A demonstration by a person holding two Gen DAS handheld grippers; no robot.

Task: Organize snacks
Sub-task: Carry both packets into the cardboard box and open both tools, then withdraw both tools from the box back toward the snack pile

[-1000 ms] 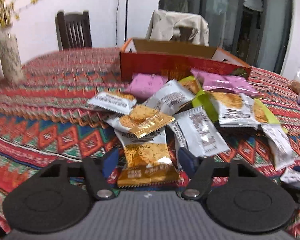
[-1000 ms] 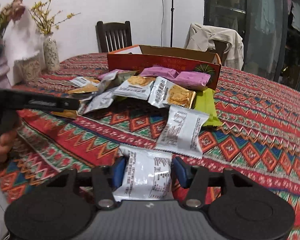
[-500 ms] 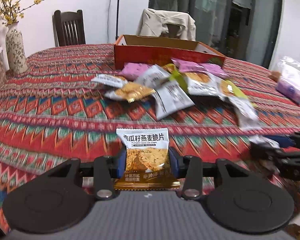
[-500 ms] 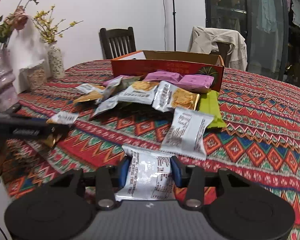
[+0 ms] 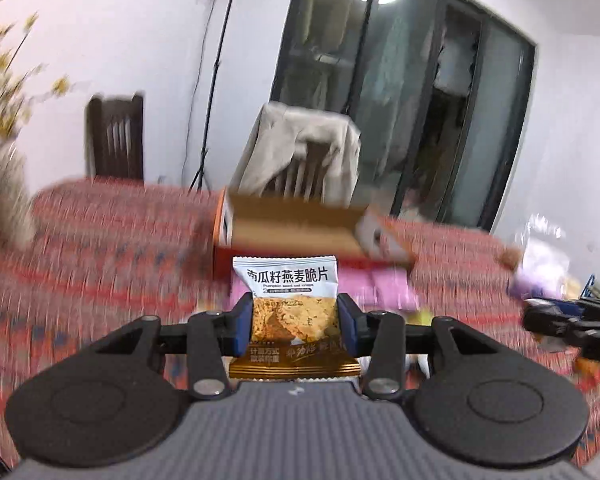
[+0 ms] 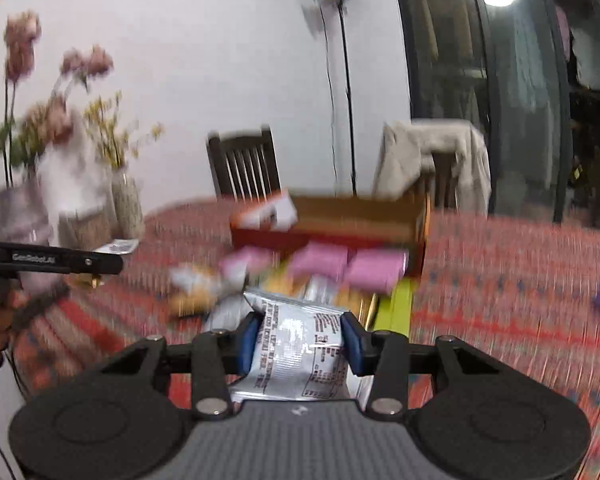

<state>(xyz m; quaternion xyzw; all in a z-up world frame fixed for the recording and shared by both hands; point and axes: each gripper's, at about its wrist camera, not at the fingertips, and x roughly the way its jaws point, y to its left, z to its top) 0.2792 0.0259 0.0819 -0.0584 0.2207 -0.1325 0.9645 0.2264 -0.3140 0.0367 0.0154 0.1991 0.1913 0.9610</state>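
Note:
My left gripper (image 5: 295, 326) is shut on a white and gold oat crisp packet (image 5: 292, 312), held upright above the table. Beyond it stands the open orange cardboard box (image 5: 300, 228). My right gripper (image 6: 300, 340) is shut on a silver snack packet (image 6: 296, 344), lifted off the cloth. Ahead of it lie pink packets (image 6: 352, 266), a green packet (image 6: 396, 306) and other blurred snacks in front of the box (image 6: 352, 216). The left gripper (image 6: 100, 265) shows at the left edge of the right wrist view, and the right gripper (image 5: 540, 316) at the right edge of the left wrist view.
A patterned red tablecloth (image 5: 100, 248) covers the table. Vases with flowers (image 6: 124, 200) stand at the left. Two chairs stand behind the table, a bare one (image 6: 244, 168) and one draped with a beige jacket (image 5: 300, 160). A plastic bag (image 5: 540, 256) lies at the right.
Both grippers closed on their packets and rose off the table, tilting up toward the box. The view is now blurred by motion.

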